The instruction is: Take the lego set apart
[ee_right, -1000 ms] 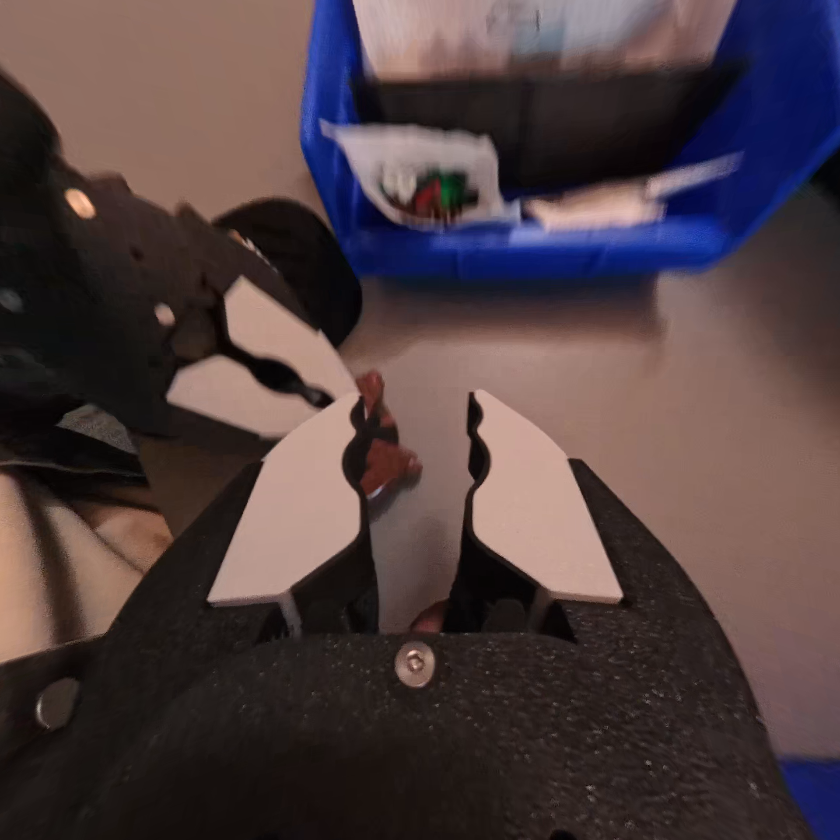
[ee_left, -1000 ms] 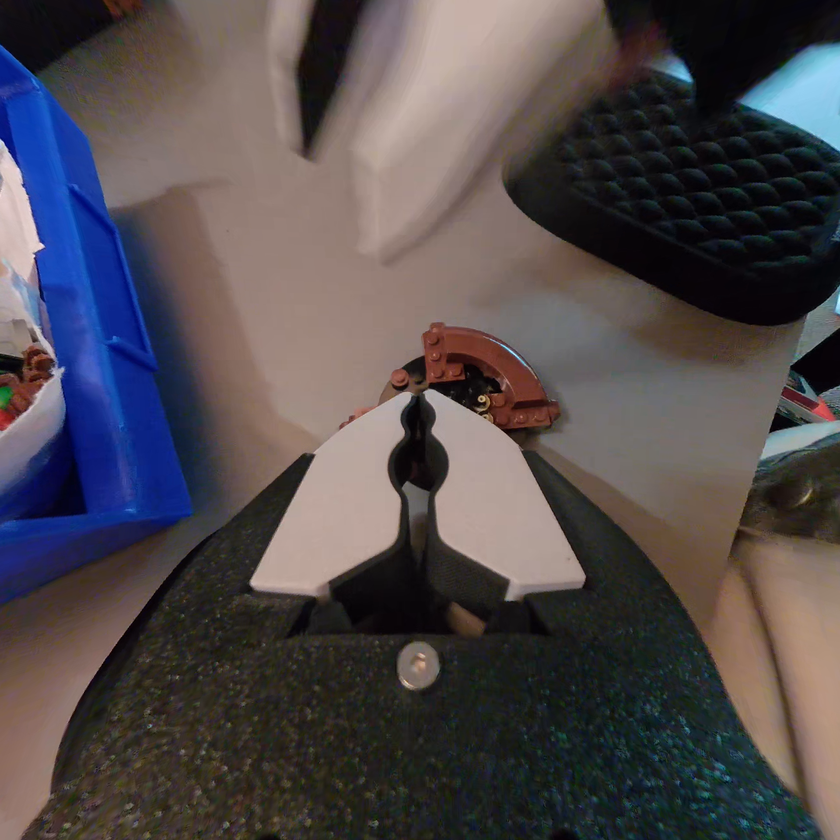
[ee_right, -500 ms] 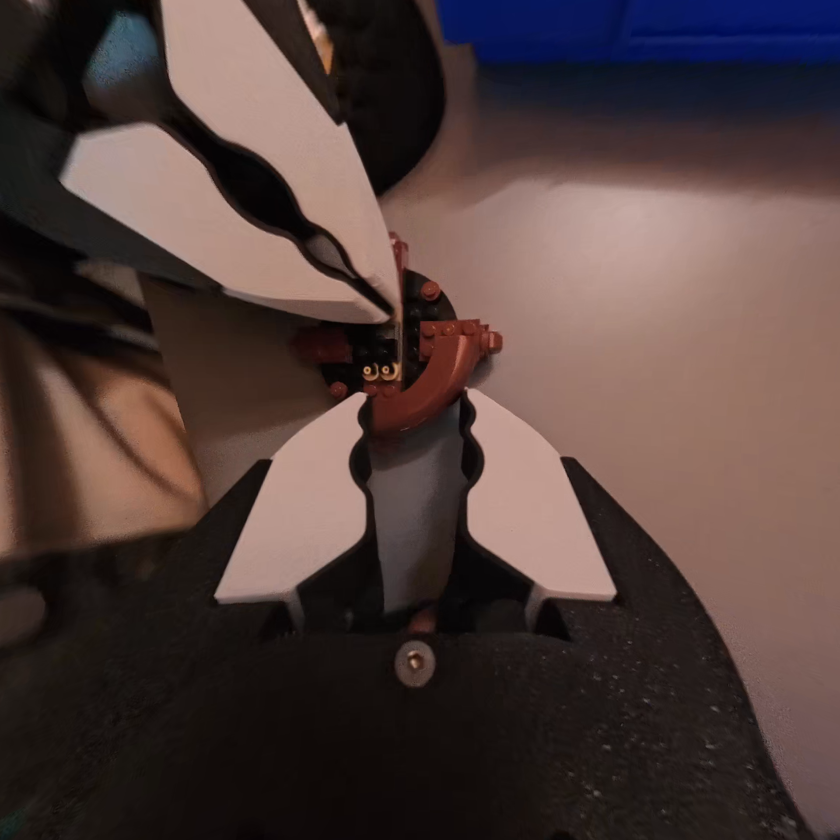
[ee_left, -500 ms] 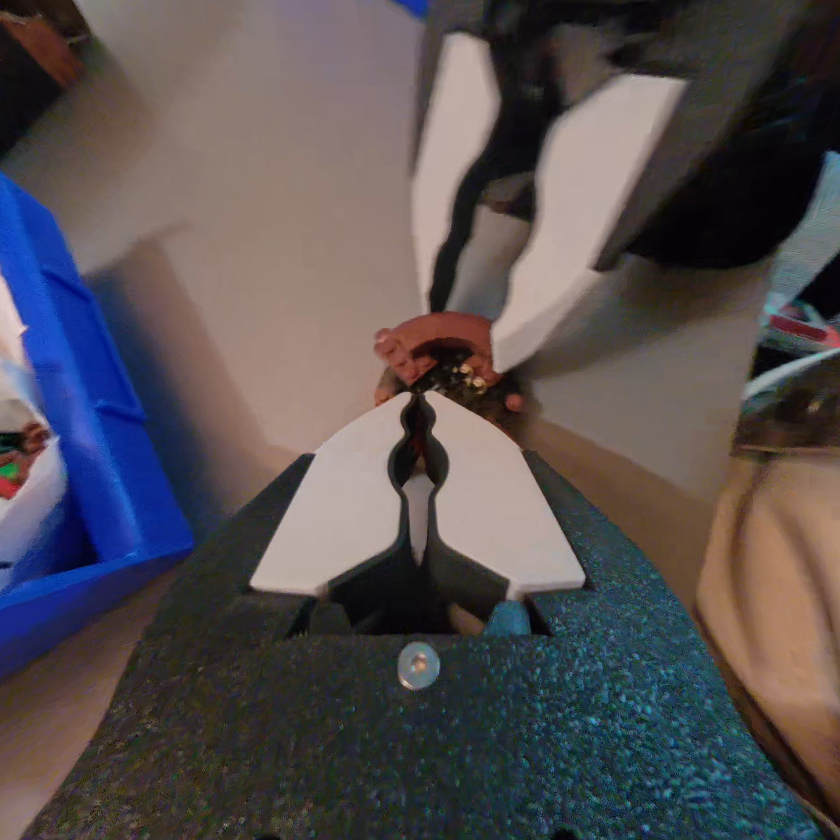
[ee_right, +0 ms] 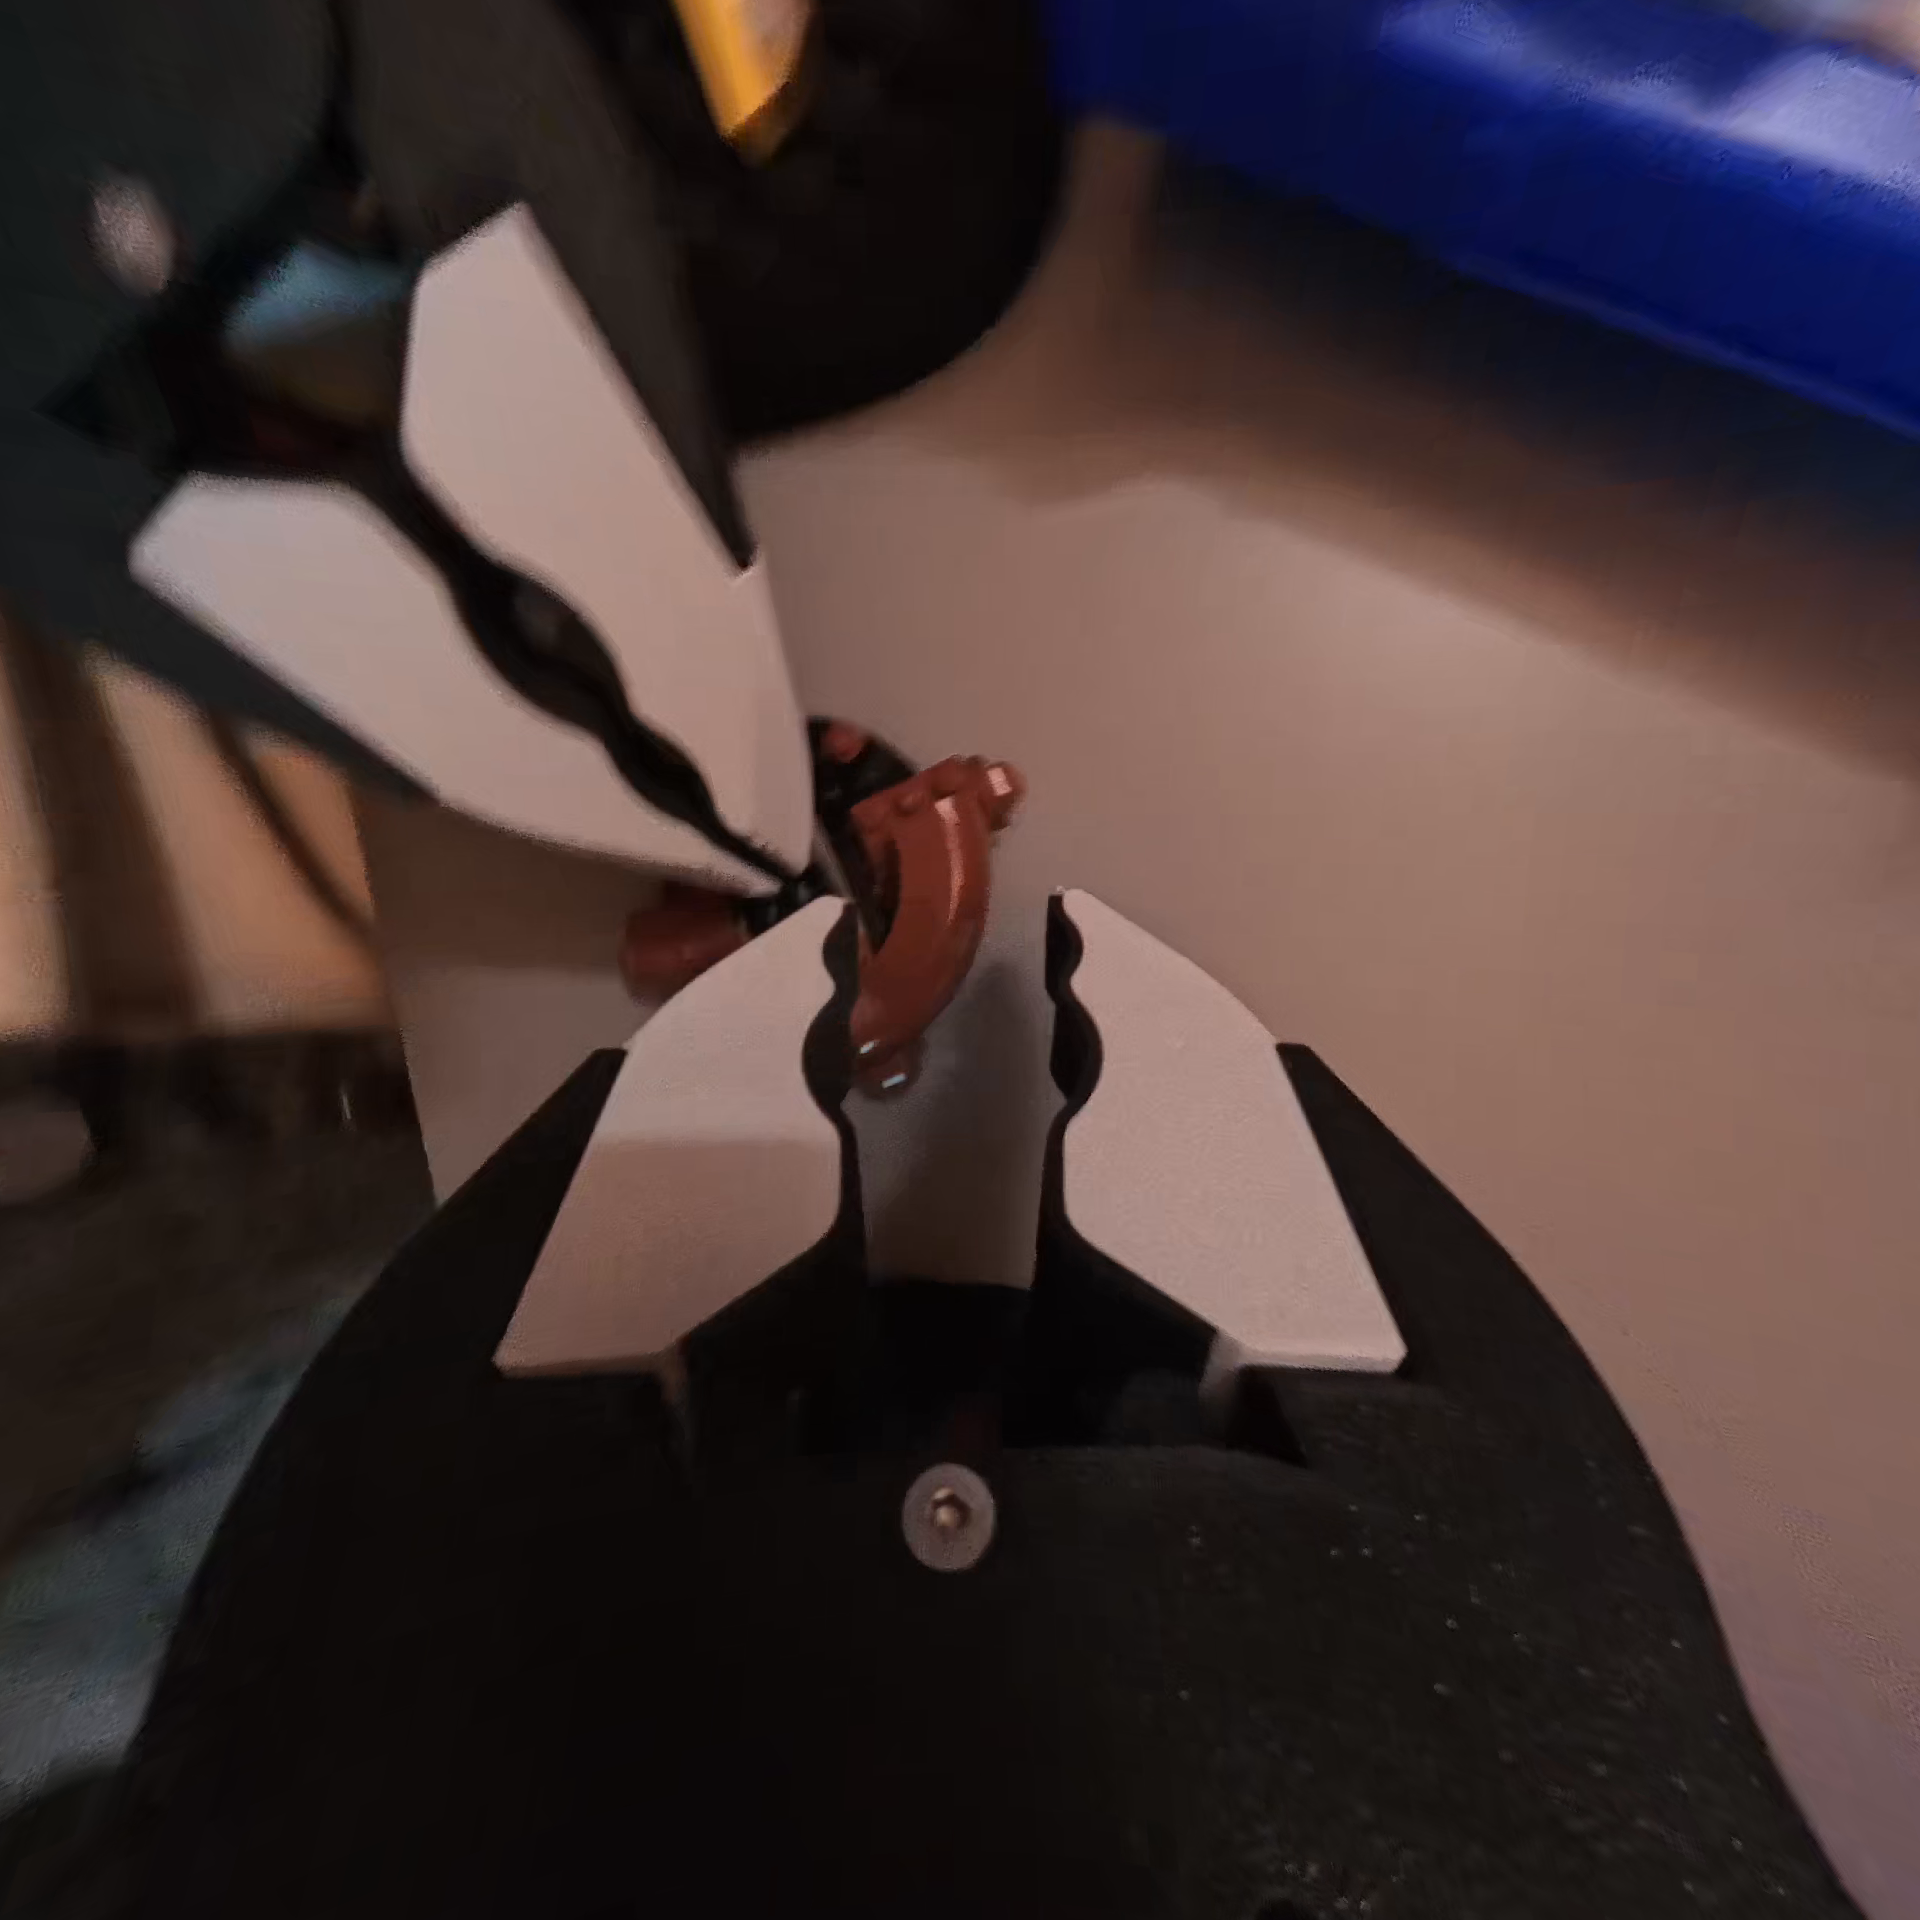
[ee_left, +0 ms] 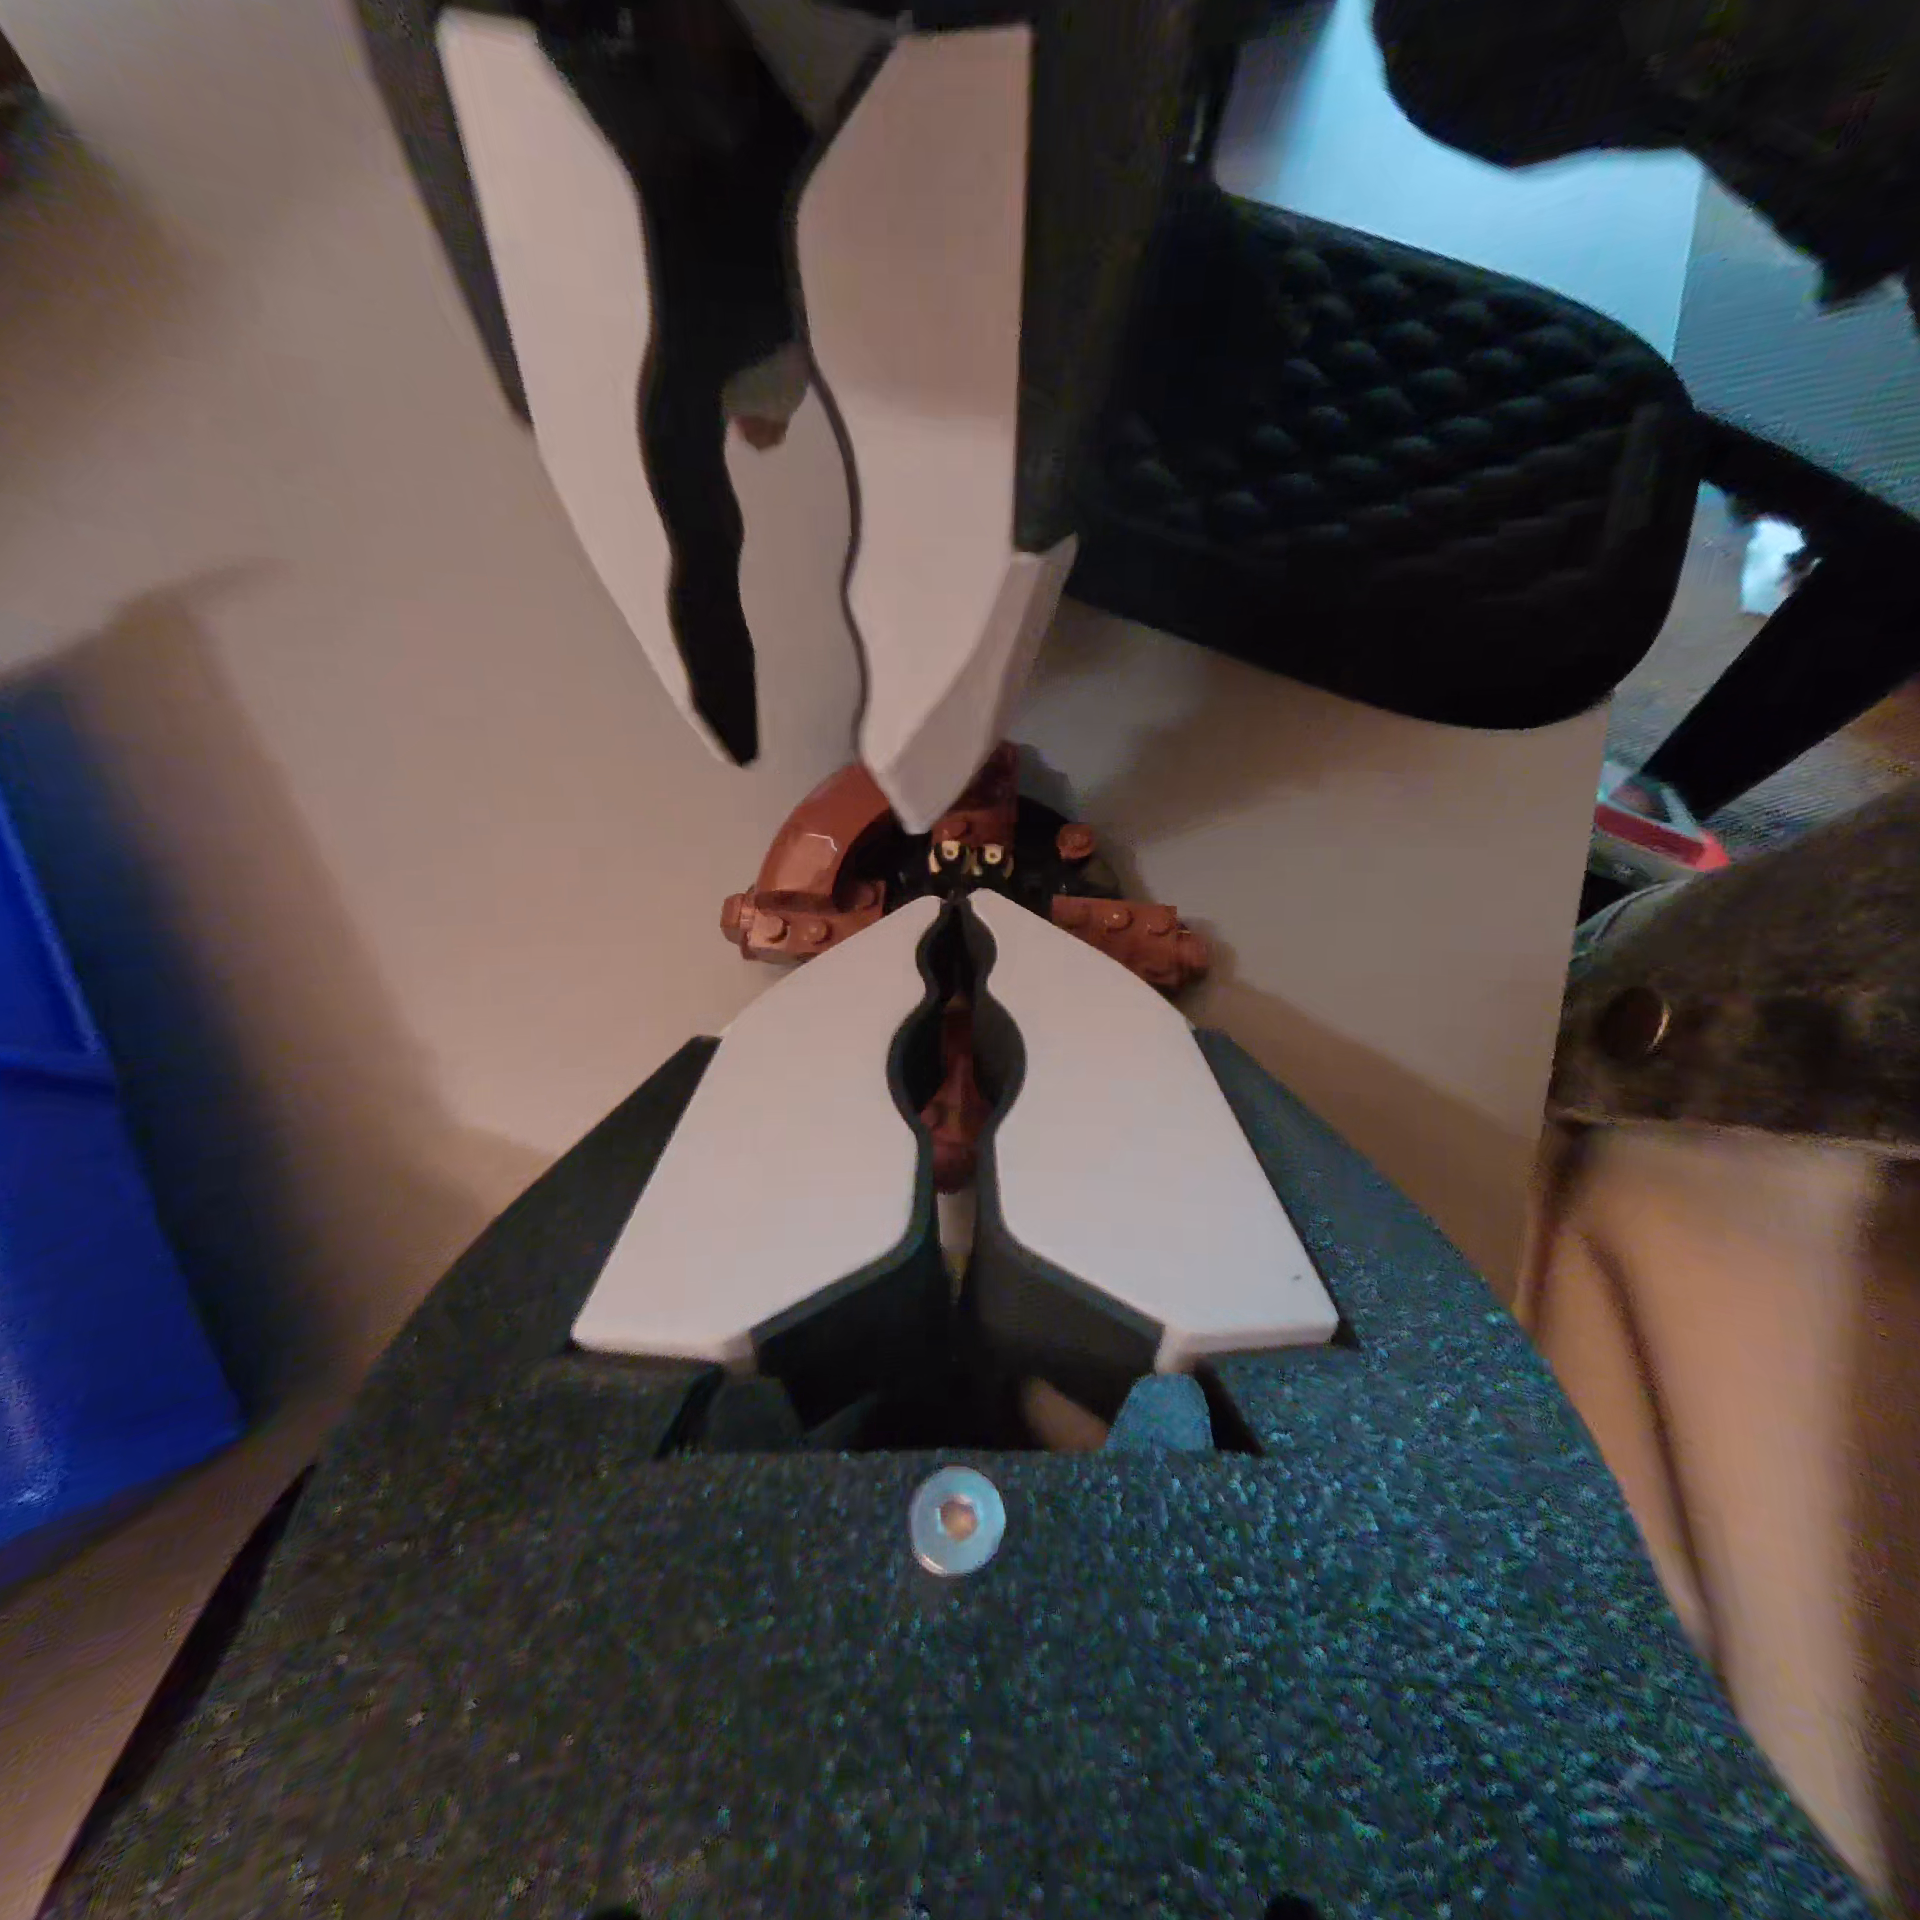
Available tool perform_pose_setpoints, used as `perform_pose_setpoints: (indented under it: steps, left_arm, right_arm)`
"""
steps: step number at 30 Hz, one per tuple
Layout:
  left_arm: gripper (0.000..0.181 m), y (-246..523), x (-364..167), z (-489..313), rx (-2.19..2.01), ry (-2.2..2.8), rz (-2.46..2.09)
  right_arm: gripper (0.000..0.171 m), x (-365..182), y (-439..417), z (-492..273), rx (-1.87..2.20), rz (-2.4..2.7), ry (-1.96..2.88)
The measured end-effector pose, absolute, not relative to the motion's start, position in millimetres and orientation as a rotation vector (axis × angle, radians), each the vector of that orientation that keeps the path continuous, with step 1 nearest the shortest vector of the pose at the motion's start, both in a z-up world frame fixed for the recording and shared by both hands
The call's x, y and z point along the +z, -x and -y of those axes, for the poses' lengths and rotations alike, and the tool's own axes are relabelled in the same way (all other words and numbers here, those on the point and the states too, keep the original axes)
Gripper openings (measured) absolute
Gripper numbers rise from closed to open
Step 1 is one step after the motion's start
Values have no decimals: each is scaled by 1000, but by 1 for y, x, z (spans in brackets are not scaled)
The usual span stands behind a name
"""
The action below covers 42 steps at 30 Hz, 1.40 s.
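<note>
The left claw (ee_left: 954, 906) is pinching the lego set (ee_left: 961, 862), its white fingers pressed nearly together with a brown piece caught in the rounded gap between them. The set, brown arches around a black core, is sitting just past the fingertips, above the pale worktop (ee_left: 364, 520). The right claw (ee_right: 951, 904) is reaching in from the opposite side with its fingers spread; a curved brown arch (ee_right: 925, 935) is lying between them, close against the left finger, and whether it is touching is unclear. A blue bin (ee_left: 62, 1195) is standing on the worktop to the left, and a black quilted chair seat (ee_left: 1403, 436) is showing beyond the worktop's edge.
</note>
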<state>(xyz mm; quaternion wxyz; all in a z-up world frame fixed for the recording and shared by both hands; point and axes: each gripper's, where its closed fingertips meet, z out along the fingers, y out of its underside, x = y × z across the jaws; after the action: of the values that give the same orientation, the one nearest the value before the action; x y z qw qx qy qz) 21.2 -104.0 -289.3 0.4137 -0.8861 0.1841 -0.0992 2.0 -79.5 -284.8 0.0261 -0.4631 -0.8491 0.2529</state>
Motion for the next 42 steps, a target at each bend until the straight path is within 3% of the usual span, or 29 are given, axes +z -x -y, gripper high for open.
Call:
perform_pose_setpoints:
  steps: [5,8,21,24,26,29,33,42]
  left_arm:
    - [0,-12,-295,101,-242,2274,-380]
    - [0,-14,-294,102,-230,2268,-411]
    - [0,-14,-296,99,-197,2274,-427]
    - [0,-14,-296,99,-197,2273,-417]
    - [0,-14,-296,99,-202,2270,-414]
    - [0,-13,-296,99,-227,2265,-401]
    - [0,-13,-295,100,-326,2270,-354]
    - [0,-15,-293,101,-318,2257,-378]
  right_arm:
    - [31,-293,-9,79,748,2159,1781]
    - [17,-297,-9,82,716,2108,1710]
    - [15,-292,-4,85,655,2100,1337]
    - [15,-268,2,81,485,2026,1093]
    - [15,-261,4,87,640,1992,1163]
    - [16,-231,9,86,1175,1777,1374]
    - [15,-151,17,65,1947,1339,1455]
    - [16,-78,139,86,1498,1850,1068]
